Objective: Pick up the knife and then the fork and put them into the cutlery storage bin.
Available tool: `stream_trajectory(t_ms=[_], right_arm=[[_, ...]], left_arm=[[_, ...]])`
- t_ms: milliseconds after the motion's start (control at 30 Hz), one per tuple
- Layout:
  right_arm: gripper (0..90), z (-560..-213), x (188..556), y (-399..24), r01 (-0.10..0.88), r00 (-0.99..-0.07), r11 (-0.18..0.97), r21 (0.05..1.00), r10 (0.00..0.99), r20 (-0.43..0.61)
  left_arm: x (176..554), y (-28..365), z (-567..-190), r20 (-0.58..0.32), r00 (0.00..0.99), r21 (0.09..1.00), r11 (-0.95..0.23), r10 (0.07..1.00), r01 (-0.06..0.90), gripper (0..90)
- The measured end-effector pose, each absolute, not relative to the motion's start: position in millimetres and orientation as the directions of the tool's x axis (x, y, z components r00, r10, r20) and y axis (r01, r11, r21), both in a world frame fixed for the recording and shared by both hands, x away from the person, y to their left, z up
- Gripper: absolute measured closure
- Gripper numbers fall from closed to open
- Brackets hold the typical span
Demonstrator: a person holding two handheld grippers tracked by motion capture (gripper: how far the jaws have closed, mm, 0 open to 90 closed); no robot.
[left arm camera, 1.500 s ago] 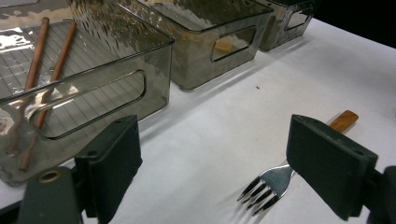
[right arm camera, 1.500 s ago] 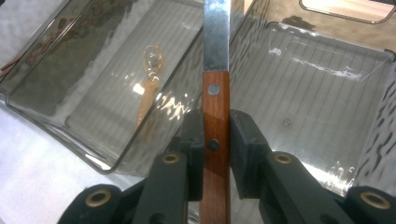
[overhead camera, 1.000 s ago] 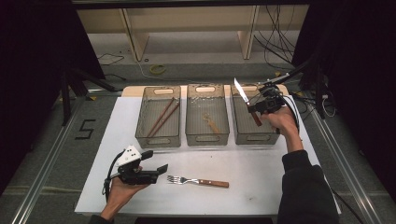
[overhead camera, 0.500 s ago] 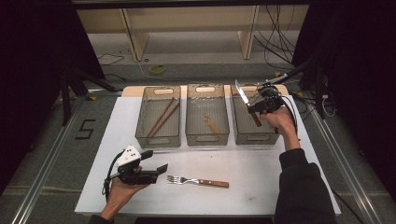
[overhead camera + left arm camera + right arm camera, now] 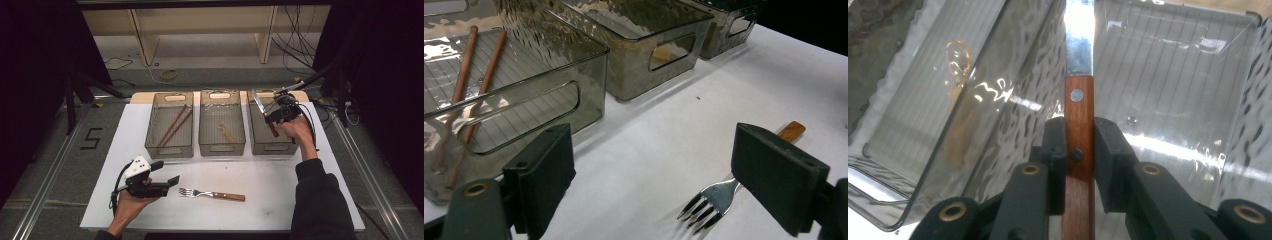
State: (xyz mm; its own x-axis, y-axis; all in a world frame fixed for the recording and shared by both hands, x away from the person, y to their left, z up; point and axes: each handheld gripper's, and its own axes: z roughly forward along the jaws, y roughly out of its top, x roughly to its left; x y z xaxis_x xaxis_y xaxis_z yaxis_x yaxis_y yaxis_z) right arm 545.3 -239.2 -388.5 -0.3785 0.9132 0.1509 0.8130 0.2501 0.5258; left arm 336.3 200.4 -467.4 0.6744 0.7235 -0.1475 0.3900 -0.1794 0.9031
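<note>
My right gripper is clamped on the knife handle over a bin; my left gripper gapes, fork between its fingers.

A lab-like recording room: black curtains, loose floor cables, a white-topped table.

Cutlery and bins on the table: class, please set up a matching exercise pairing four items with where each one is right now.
Items:
1. chopsticks
2. fork
3. knife
4. wooden spoon

Places:
A. clamped in the right tongs, over the right bin
B. in the middle bin
C. in the left bin
D. on the white table, near the open left tongs

Pairs: 1-C, 2-D, 3-A, 4-B
</note>
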Motion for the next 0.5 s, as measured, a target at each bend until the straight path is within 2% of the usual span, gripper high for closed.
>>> stream_trajectory(t_ms=[500], right_arm=[[77.2,-403,550,-238,0.838,-0.346,0.232,0.494,0.926,0.151]], left_arm=[[336,201,-467,-0.146,0.674,0.904,-0.180,0.724,0.388,16.8]])
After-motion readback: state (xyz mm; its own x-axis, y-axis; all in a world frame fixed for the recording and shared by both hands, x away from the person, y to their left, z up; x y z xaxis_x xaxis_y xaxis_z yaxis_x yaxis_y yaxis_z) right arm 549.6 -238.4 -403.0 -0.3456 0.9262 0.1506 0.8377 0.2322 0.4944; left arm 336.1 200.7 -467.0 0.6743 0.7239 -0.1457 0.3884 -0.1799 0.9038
